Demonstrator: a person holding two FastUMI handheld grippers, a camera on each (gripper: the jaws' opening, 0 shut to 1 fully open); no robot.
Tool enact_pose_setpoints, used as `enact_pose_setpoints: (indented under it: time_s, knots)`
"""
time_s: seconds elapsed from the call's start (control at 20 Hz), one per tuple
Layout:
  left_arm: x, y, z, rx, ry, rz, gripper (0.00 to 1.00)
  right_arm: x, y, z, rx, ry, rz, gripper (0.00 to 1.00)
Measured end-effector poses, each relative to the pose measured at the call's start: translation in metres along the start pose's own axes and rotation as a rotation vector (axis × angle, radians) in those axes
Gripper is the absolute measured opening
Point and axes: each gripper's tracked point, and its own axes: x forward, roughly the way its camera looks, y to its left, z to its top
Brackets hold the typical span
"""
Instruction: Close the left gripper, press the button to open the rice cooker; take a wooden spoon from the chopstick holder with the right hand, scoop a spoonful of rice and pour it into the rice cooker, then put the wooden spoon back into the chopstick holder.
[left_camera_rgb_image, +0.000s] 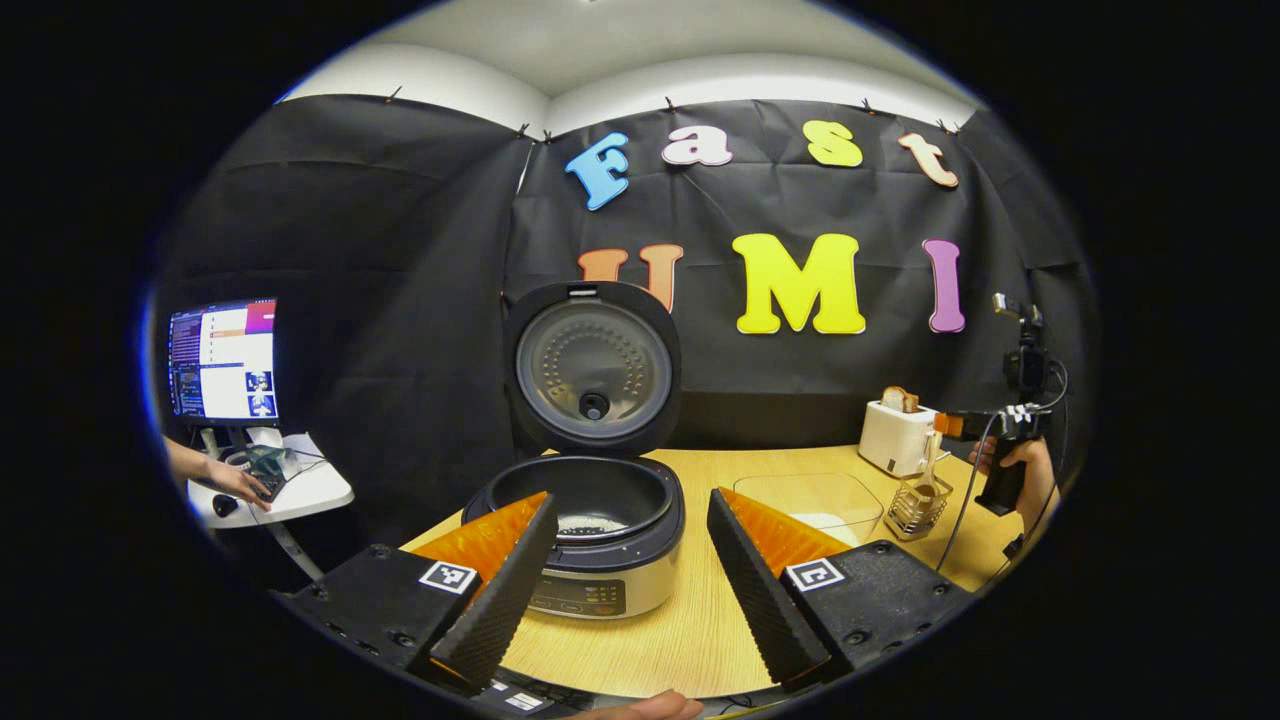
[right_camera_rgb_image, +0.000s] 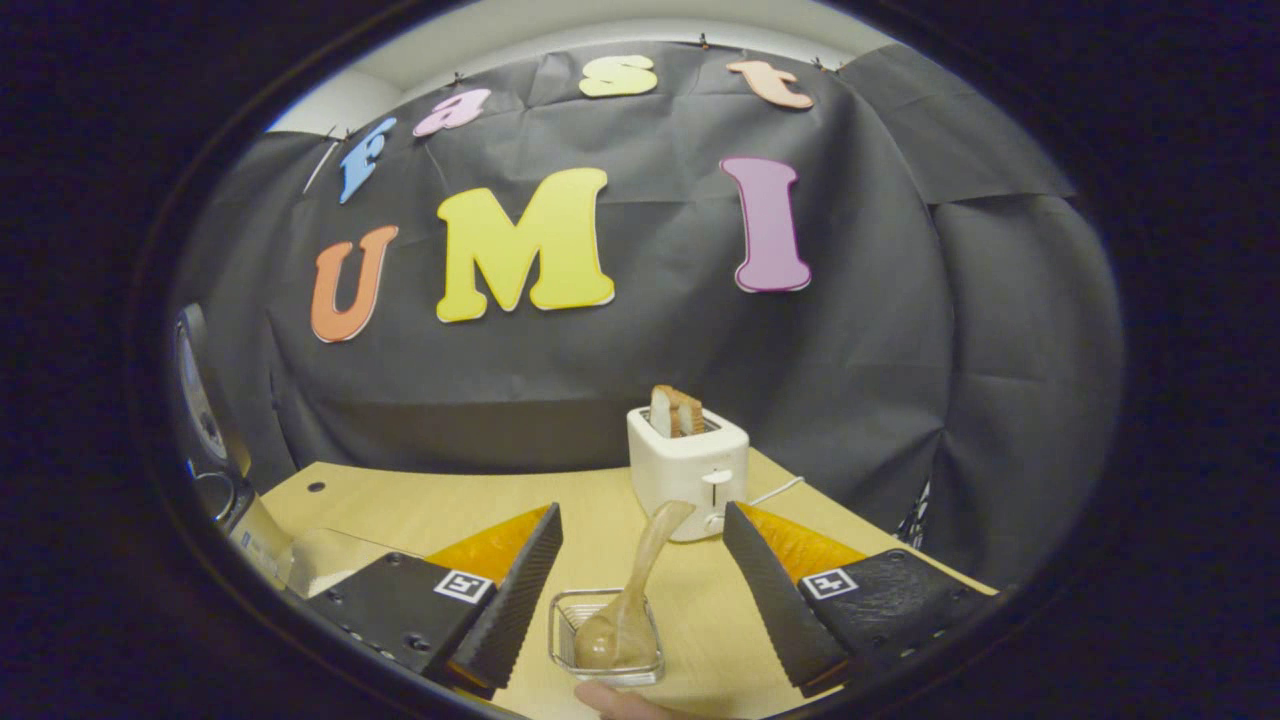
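On the desk (left_camera_rgb_image: 690, 640), rice cooker (left_camera_rgb_image: 590, 545) lid up. Wooden spoon (right_camera_rgb_image: 625, 610) sits in chopstick holder (right_camera_rgb_image: 605, 640). Left gripper (left_camera_rgb_image: 630, 590) and right gripper (right_camera_rgb_image: 640, 600): jaws released.

Rice cooker (left_camera_rgb_image: 590, 520) open; wooden spoon (right_camera_rgb_image: 630, 600) stands in chopstick holder (right_camera_rgb_image: 606, 640).

The rice cooker (right_camera_rgb_image: 215, 470) is cut off at the right gripper view's left edge, its control panel (left_camera_rgb_image: 580, 597) markings illegible.
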Motion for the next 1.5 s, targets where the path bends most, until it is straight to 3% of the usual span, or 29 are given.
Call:
enact_pose_setpoints:
  time_s: [0.05,0.2,0.25,0.35,0.4,0.45,0.55,0.6,0.7,0.75,0.8,0.95,1.15,1.25,1.3,1.45,1.5]
  knots:
    - [-0.003,0.001,0.005,0.014,-0.008,0.012,0.96,-0.013,-0.002,0.002,0.001,-0.007,0.014,0.92]
    - [-0.009,0.004,0.018,0.061,-0.027,0.034,0.96,-0.050,-0.017,-0.007,-0.019,0.023,0.026,0.96]
    - [-0.010,0.005,0.023,0.078,-0.025,0.040,0.96,-0.064,-0.017,-0.010,-0.022,0.030,0.049,0.92]
    - [-0.014,0.007,0.040,0.105,-0.035,0.055,0.96,-0.092,-0.019,-0.012,0.003,0.023,0.103,0.96]
    - [-0.014,0.011,0.049,0.109,-0.045,0.065,0.96,-0.107,-0.020,-0.016,0.021,0.018,0.132,0.92]
    - [-0.013,0.014,0.060,0.110,-0.057,0.079,0.96,-0.119,-0.022,-0.020,0.032,0.019,0.154,0.96]
    - [-0.010,0.018,0.089,0.111,-0.092,0.098,0.95,-0.140,-0.030,-0.031,0.038,0.028,0.175,0.96]
    - [-0.006,0.018,0.103,0.110,-0.105,0.107,0.98,-0.150,-0.033,-0.035,0.036,0.028,0.180,0.92]
    - [0.005,0.016,0.130,0.092,-0.129,0.098,0.98,-0.165,-0.035,-0.039,0.025,0.013,0.197,0.92]
    - [0.012,0.016,0.141,0.079,-0.138,0.096,0.98,-0.170,-0.035,-0.042,0.019,0.009,0.209,1.00]
    - [0.022,0.016,0.154,0.077,-0.159,0.087,0.95,-0.174,-0.035,-0.043,0.011,0.001,0.220,0.92]
    - [0.052,0.034,0.177,0.082,-0.198,0.144,0.99,-0.182,-0.033,-0.032,0.009,-0.031,0.243,0.96]
    - [0.100,0.039,0.195,0.111,-0.220,0.148,0.99,-0.183,-0.034,-0.030,0.019,-0.035,0.260,0.92]
    - [0.120,0.039,0.199,0.128,-0.241,0.131,0.99,-0.183,-0.040,-0.028,0.029,-0.037,0.249,0.96]
    - [0.131,0.039,0.203,0.140,-0.260,0.125,0.99,-0.182,-0.042,-0.027,0.036,-0.041,0.247,0.92]
    - [0.161,0.056,0.201,0.135,-0.263,0.157,0.98,-0.177,-0.045,-0.032,0.044,-0.025,0.242,0.96]
    - [0.170,0.061,0.202,0.131,-0.269,0.167,0.98,-0.175,-0.046,-0.031,0.047,-0.023,0.241,0.92]
